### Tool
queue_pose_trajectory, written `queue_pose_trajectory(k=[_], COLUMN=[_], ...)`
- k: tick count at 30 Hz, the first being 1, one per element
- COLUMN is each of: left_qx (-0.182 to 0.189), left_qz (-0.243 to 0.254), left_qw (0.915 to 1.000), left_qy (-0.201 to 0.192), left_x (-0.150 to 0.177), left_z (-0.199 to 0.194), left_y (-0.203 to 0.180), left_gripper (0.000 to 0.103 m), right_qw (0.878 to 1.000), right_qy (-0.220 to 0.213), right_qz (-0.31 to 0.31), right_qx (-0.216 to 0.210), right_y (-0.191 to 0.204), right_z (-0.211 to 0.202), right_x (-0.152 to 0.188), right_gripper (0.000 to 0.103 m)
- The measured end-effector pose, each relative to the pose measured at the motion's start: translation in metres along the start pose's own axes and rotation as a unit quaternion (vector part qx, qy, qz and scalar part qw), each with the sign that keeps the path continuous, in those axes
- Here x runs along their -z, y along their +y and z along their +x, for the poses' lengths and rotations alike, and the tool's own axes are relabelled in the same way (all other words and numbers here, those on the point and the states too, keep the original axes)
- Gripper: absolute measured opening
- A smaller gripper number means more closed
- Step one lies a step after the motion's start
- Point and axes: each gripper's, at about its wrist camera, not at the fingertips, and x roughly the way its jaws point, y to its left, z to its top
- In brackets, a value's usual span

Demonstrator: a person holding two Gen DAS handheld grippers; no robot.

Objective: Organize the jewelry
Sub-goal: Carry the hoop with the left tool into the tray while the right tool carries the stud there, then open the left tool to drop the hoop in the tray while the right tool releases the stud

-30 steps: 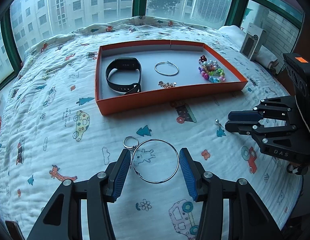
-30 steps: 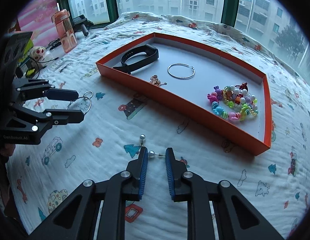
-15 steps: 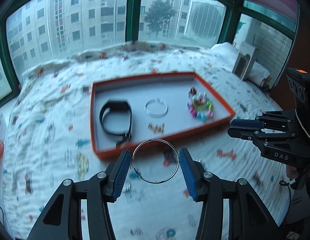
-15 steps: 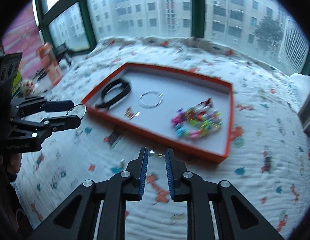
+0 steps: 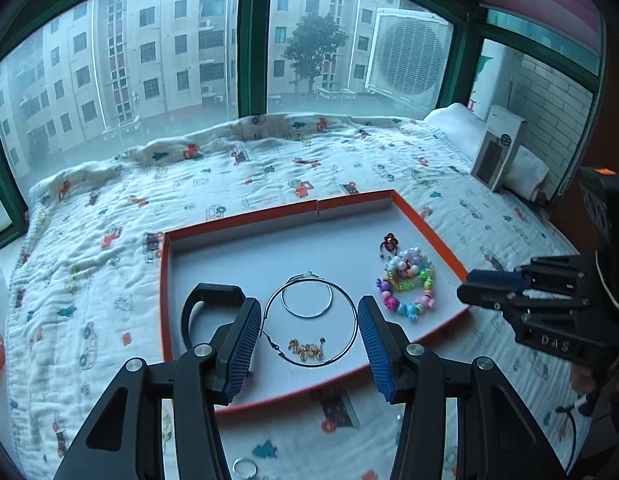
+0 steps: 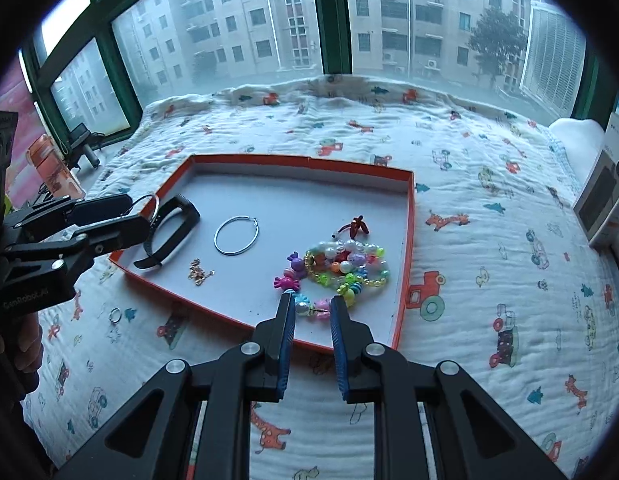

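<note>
My left gripper [image 5: 309, 328] is shut on a large silver hoop earring [image 5: 351, 316] and holds it above the orange tray [image 5: 429, 228]. My right gripper [image 6: 312, 312] is shut on a pearl stud earring [image 6: 302, 311], held over the tray's near edge [image 6: 213, 316]. In the tray lie a black wristband [image 6: 177, 220], a second silver hoop [image 6: 236, 235], a small gold chain [image 6: 199, 274] and colourful bead bracelets [image 6: 341, 268]. A small silver ring [image 6: 115, 315] lies on the bedspread outside the tray; it also shows in the left wrist view [image 5: 245, 468].
The tray sits on a bed with a white cartoon-print cover [image 6: 489, 240]. A white box [image 6: 601, 204] stands at the right edge. An orange bottle [image 6: 49, 168] and a window are at the back left.
Both grippers have lifted their earrings off the bedspread and moved forward over the tray. The small ring stayed on the bedspread.
</note>
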Motion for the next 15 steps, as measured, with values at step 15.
queue_pose_trajectory(k=[15], left_qx=[-0.014], left_qz=[-0.005], left_qw=[0.9984], left_qy=[0.055], left_x=[0.014], left_z=[0.064], left_y=[0.01], left_gripper=[0.054], right_qw=[0.999], right_qy=[0.033], right_qz=[0.014], right_qx=[0.0], right_y=[-0.005], right_z=[0.027], right_x=[0.007], right_gripper=[0.021])
